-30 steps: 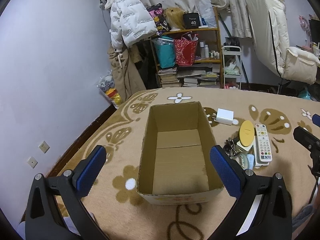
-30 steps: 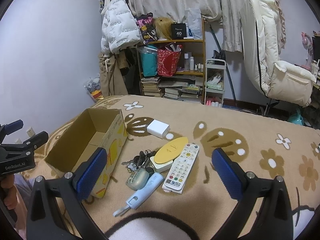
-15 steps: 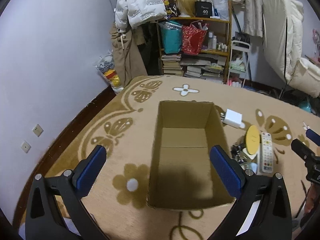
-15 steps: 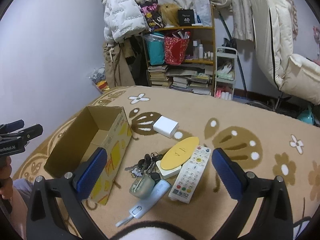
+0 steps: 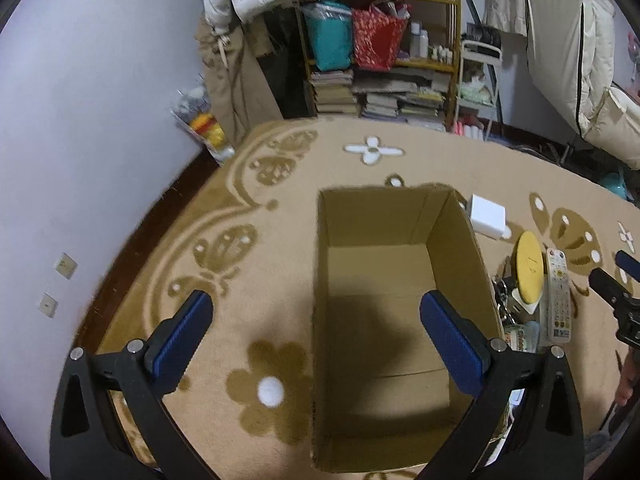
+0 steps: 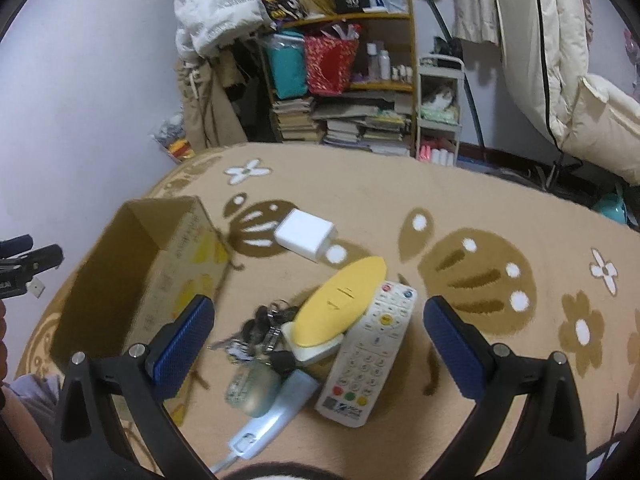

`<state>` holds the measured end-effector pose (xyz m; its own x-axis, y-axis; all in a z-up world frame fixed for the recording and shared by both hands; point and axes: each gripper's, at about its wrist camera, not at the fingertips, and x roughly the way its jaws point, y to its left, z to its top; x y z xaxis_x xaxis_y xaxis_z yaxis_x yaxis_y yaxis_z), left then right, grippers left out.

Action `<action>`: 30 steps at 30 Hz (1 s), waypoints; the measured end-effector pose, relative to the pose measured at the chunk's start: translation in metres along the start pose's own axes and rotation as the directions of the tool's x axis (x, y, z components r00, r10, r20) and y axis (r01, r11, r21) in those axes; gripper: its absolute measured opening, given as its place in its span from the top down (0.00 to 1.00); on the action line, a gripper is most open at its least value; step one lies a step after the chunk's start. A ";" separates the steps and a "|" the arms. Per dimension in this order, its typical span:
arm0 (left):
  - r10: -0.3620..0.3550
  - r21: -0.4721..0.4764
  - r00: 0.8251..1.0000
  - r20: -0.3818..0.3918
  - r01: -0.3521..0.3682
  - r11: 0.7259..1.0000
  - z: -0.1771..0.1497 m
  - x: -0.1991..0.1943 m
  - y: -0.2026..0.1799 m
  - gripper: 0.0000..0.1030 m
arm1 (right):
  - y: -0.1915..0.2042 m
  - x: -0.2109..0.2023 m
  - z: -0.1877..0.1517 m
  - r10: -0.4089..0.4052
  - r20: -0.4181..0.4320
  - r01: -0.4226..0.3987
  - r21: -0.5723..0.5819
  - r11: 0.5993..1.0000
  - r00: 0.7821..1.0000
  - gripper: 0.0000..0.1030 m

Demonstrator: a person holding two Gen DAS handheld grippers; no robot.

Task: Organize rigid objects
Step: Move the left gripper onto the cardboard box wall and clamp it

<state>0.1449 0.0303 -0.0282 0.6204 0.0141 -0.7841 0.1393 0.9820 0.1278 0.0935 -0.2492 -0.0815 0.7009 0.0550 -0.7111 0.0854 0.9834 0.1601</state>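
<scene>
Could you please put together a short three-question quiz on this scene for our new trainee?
1. True or false: the cardboard box already holds some of the items.
2. Which item lies farthest from the right gripper? A. white remote control B. white charger block C. bunch of keys
3. Fill in: the yellow oval lid rests on a white ____.

Key
1. False: only its bare bottom shows.
2. B: the charger lies apart, beyond the pile.
3. Case: its white base shows beneath the lid.
</scene>
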 end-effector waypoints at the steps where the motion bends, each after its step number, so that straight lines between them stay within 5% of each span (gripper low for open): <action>1: 0.002 0.004 1.000 -0.011 -0.002 1.000 -0.001 0.005 -0.001 0.01 | -0.004 0.004 -0.002 0.001 -0.009 0.000 0.012 1.000 1.000 0.00; 15: 0.021 0.048 0.985 -0.171 -0.013 0.999 -0.020 0.057 -0.010 0.09 | -0.032 0.052 -0.017 -0.047 -0.097 0.053 0.066 0.996 0.994 0.00; 20: 0.028 0.037 0.973 -0.231 -0.020 0.999 -0.026 0.068 -0.006 0.26 | -0.040 0.064 -0.022 -0.057 -0.131 0.069 0.088 0.994 0.990 0.00; 22: 0.019 0.032 0.966 -0.259 -0.012 0.999 -0.028 0.072 -0.004 0.42 | -0.044 0.068 -0.025 -0.057 -0.142 0.072 0.099 0.992 0.988 0.00; 30: 0.013 0.028 0.940 -0.340 -0.004 1.000 -0.037 0.085 -0.003 0.77 | -0.050 0.083 -0.031 -0.047 -0.182 0.072 0.129 0.989 0.982 0.00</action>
<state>0.1686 0.0358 -0.1180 0.3227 0.0899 -0.9422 0.1585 0.9763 0.1474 0.1252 -0.2884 -0.1697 0.5556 0.0389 -0.8305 0.2258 0.9543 0.1958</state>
